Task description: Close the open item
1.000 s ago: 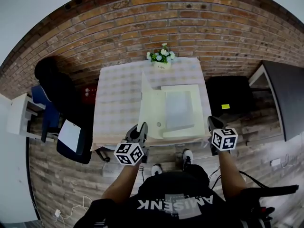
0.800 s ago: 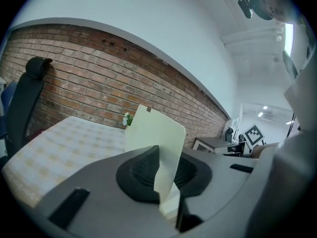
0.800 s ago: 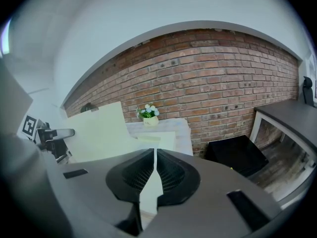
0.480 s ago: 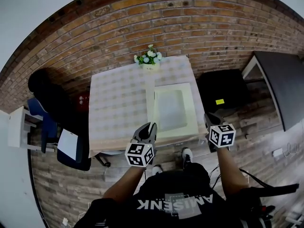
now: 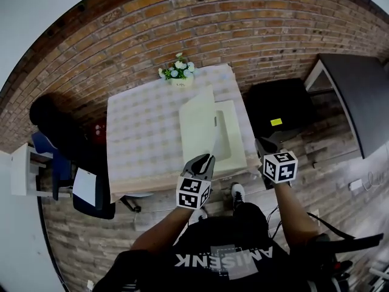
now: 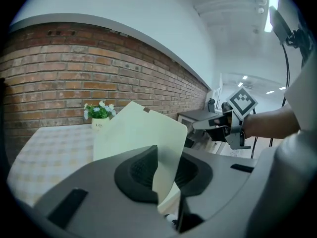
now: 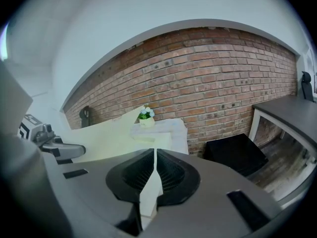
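Observation:
A pale cream flat box (image 5: 234, 140) lies on the checked table (image 5: 140, 139). Its lid (image 5: 197, 123) stands raised and leans over the tray. My left gripper (image 5: 208, 159) is at the lid's near corner. In the left gripper view the lid (image 6: 141, 133) runs between the jaws of the left gripper (image 6: 166, 175), which are opening while the pads still touch it. My right gripper (image 5: 262, 145) is at the box's near right corner. In the right gripper view the right gripper (image 7: 151, 175) is shut on a thin cream edge of the box, with the lid (image 7: 106, 135) to its left.
A small pot of white flowers (image 5: 176, 73) stands at the table's far edge by the brick wall. A black cabinet (image 5: 276, 111) and a dark desk (image 5: 358, 96) are to the right. A dark chair (image 5: 61, 139) is on the left.
The lid has swung from the left side up and over towards the tray. My left gripper has moved right with it. The right gripper has stayed at the near right corner.

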A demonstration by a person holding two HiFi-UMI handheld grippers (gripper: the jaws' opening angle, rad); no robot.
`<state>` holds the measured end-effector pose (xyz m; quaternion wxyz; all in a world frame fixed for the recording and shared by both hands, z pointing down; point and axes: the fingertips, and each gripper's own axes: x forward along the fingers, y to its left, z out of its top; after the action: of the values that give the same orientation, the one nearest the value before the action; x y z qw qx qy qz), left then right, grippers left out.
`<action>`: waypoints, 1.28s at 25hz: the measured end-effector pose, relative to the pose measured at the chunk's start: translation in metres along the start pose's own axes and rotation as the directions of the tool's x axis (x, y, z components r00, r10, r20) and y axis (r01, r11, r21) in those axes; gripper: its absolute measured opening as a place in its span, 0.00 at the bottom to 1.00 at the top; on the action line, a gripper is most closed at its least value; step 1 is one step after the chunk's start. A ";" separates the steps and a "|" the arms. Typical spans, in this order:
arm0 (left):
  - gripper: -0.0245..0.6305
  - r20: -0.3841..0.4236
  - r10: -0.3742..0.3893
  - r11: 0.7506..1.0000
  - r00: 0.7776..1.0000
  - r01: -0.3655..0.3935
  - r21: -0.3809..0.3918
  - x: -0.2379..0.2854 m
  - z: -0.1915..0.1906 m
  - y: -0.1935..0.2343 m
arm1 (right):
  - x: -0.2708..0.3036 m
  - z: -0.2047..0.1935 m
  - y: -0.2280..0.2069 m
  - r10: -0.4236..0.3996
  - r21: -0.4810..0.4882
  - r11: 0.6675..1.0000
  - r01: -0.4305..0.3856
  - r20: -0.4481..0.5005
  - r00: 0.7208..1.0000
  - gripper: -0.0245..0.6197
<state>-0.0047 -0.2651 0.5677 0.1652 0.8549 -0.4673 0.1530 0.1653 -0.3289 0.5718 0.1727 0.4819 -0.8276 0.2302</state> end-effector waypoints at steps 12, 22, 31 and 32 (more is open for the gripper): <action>0.13 -0.143 -0.053 0.996 0.988 0.063 0.064 0.059 -0.032 -0.038 | 0.018 0.000 -0.023 0.032 0.027 0.999 -0.032 -0.013 0.999 0.11; 0.14 -0.293 -0.080 0.992 0.953 0.104 0.067 0.095 -0.072 -0.055 | 0.061 -0.006 -0.029 0.112 0.126 0.987 -0.104 -0.055 0.992 0.20; 0.17 -0.380 -0.083 0.989 0.921 0.123 0.081 0.116 -0.089 -0.059 | 0.107 -0.018 -0.029 0.231 0.273 0.942 -0.196 -0.104 0.967 0.35; 0.18 -0.387 -0.085 0.989 0.918 0.126 0.082 0.118 -0.090 -0.059 | 0.112 -0.020 -0.029 0.240 0.276 0.940 -0.202 -0.110 0.965 0.35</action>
<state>0.0965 -0.2853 0.6895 0.2157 0.8400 -0.3706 0.3323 0.1391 -0.4112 0.6514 0.1388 0.3868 -0.8244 0.3891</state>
